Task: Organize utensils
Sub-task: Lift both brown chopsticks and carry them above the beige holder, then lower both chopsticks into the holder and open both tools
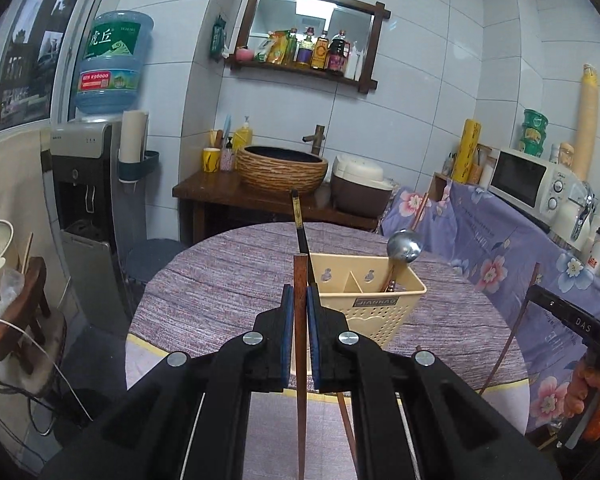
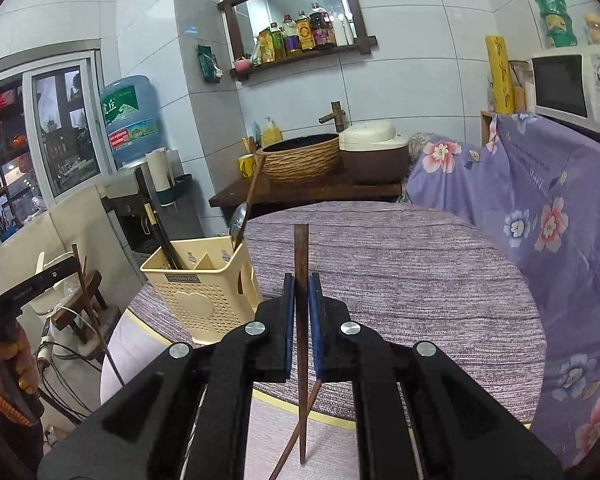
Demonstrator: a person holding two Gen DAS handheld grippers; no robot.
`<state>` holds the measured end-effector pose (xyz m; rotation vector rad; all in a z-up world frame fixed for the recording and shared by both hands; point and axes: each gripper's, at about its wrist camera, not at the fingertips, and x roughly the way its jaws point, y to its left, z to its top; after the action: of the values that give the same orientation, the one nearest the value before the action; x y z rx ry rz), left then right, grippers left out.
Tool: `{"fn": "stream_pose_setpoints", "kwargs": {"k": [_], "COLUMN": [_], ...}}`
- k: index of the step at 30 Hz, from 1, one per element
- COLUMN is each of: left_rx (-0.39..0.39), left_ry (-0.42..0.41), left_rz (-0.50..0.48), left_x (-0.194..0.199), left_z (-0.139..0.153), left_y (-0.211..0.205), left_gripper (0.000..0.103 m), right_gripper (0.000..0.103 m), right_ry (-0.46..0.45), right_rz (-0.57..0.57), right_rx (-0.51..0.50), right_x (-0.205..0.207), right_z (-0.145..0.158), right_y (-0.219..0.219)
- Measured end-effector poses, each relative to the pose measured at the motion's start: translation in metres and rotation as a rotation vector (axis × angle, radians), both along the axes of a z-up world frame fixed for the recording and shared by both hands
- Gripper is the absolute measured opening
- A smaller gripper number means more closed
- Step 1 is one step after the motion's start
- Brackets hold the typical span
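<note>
Round surface [image 1: 220, 280] draped in purple-grey woven cloth, filling the middle of both views. Purple floral sheet [image 2: 540, 208] spread over furniture along its right side.

Toward the far side of the surface in the left wrist view: cream perforated plastic utensil basket [image 1: 380, 320], upright, split into compartments by inner dividers. Standing in it: a steel ladle [image 1: 404, 246], bowl upward, in the right-hand compartment, and a black chopstick with a gold band [image 1: 298, 216] leaning in the left-hand one. Same basket at the left of the right wrist view, close to the surface's edge.

Black left tongs with blue pads [image 1: 299, 300], clamped on a pair of dark brown wooden chopsticks [image 1: 300, 276]; blunt ends just past the pad tips, thin ends hanging below and splaying apart above the cloth. Seen from that camera, chopstick ends overlapping the basket's near-left rim; touching or apart, not clear.

Black right tongs with blue pads [image 2: 299, 292], likewise clamped on a second pair of brown wooden chopsticks [image 2: 301, 256], held over bare cloth to the right of the basket and apart from it, thin ends crossing below the pads.
</note>
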<state>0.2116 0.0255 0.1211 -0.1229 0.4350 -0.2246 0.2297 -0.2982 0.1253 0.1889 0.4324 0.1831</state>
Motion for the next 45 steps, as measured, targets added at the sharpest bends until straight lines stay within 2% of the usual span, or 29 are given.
{"fn": "stream_pose_setpoints", "kwargs": {"k": [10,15,19,22,26,29,32,36,40,45], "left_rx": [-0.012,-0.016,-0.028,-0.053,-0.048,-0.055,-0.055,-0.059,-0.067,-0.065], "left_ry": [-0.009,-0.036,-0.074,-0.131,-0.240,-0.278,-0.291,-0.260,-0.192,-0.122], "left_rz": [-0.004,-0.014,-0.036,-0.054,-0.018,0.007,0.043,0.067,0.068,0.064], "left_x": [0.001,-0.002,-0.001,0.004,0.016,0.034,0.052,0.068,0.079,0.085], "left_z": [0.002,0.017,0.049,0.092,0.137,0.153,0.149,0.122,0.082,0.046], "left_y": [0.003,0.008,0.012,0.012,0.000,-0.011,-0.019,-0.024,-0.025,-0.025], "left_gripper": [0.008,0.008,0.008,0.008,0.008,0.008,0.008,0.008,0.008,0.008], "right_gripper": [0.008,0.008,0.008,0.008,0.008,0.008,0.008,0.008,0.008,0.008], "right_ry": [-0.007,-0.027,-0.066,-0.121,-0.220,-0.253,-0.260,-0.213,-0.147,-0.087], "right_rz": [0.009,0.036,0.078,0.099,0.080,0.061,0.040,0.031,0.035,0.041], "right_rx": [-0.003,-0.006,0.012,0.032,0.050,0.067,0.052,0.044,0.034,0.026], "right_x": [0.000,0.002,0.010,0.019,0.035,0.053,0.070,0.092,0.104,0.110], "right_z": [0.003,0.019,0.057,0.098,0.150,0.167,0.164,0.130,0.090,0.057], "right_y": [0.000,0.006,0.011,0.017,0.031,0.046,0.063,0.078,0.089,0.095]}}
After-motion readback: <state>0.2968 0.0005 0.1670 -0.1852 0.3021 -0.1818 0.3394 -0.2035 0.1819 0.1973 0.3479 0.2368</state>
